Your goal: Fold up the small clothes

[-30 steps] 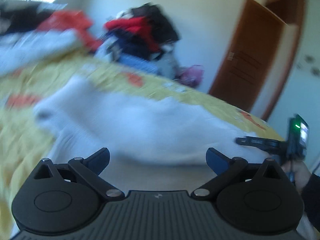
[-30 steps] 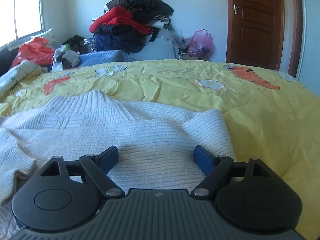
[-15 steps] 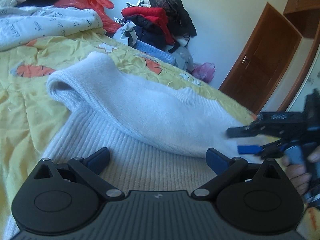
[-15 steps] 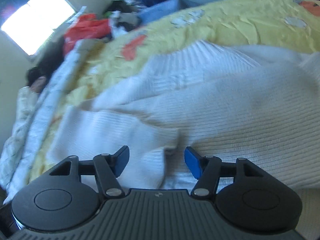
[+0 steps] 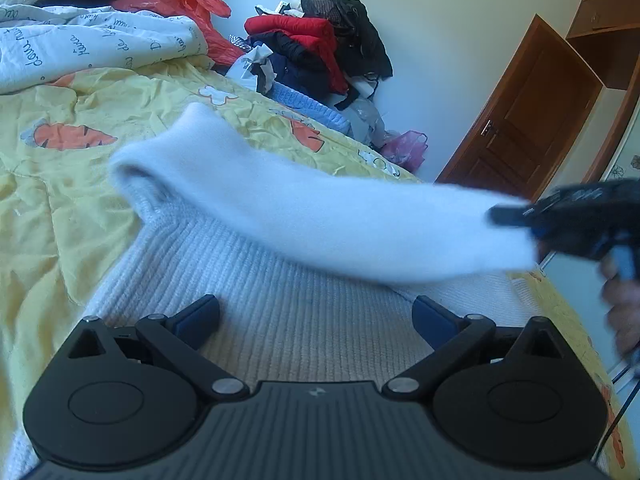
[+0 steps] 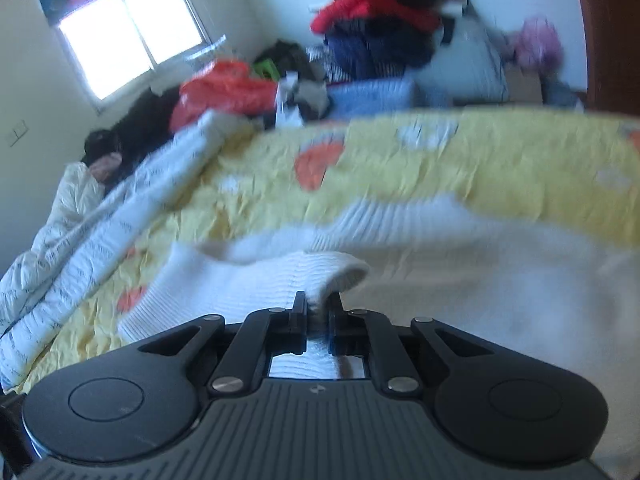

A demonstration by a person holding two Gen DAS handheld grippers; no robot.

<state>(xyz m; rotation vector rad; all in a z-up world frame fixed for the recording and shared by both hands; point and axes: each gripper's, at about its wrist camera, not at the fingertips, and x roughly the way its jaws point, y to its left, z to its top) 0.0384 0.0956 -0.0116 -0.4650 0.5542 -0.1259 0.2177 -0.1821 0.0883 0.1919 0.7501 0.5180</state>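
over the yellow bedspread (image 5: pixel 60 208) my right gripper (image 6: pixel 318 312) just clamped the white sweater's sleeve (image 6: pixel 304 276) and lifted it; fold started. left gripper (image 5: pixel 316 316) wide open, empty.

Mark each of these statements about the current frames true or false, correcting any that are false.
1. The right gripper is shut on the white knit sweater's sleeve. True.
2. The left gripper is clamped on the sweater's hem. False: its fingers stand wide apart over the ribbed knit, gripping nothing.
3. The sweater lies on a yellow bedcover printed with carrots. True.
4. The wooden door stands wide open. False: it is closed.
5. A pile of clothes sits by the far wall. True.
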